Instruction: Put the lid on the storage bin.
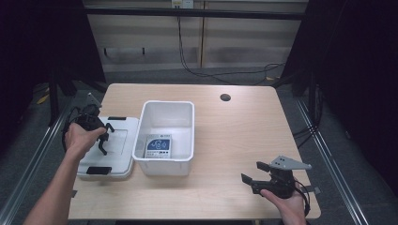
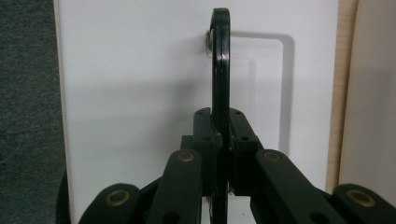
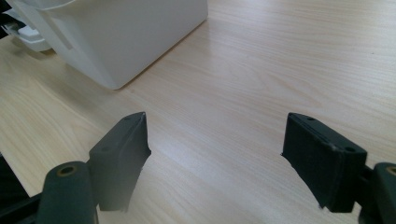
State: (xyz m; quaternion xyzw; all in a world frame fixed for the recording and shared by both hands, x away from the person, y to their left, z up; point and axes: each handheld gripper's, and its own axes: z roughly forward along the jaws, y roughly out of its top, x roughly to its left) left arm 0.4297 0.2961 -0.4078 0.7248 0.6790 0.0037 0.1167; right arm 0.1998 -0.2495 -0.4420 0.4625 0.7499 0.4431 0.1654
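Observation:
A white lid (image 1: 123, 140) lies flat at the table's left edge, beside a white bin (image 1: 184, 108). My left gripper (image 1: 103, 139) points down at the lid, held from above by a hand. In the left gripper view its jaws (image 2: 220, 119) are shut on a thin black handle (image 2: 220, 56) that stands up from the lid (image 2: 140, 93). A blue-and-white packet (image 1: 158, 146) lies at the bottom of the bin. My right gripper (image 1: 256, 172) rests near the front right of the table, open, with bare wood between its fingers (image 3: 215, 140).
The lid carries black latches at its far end (image 1: 117, 118) and near end (image 1: 98, 170). A round cable hole (image 1: 225, 97) sits in the wooden table toward the back. The bin's corner (image 3: 116, 37) stands ahead and to the left in the right gripper view.

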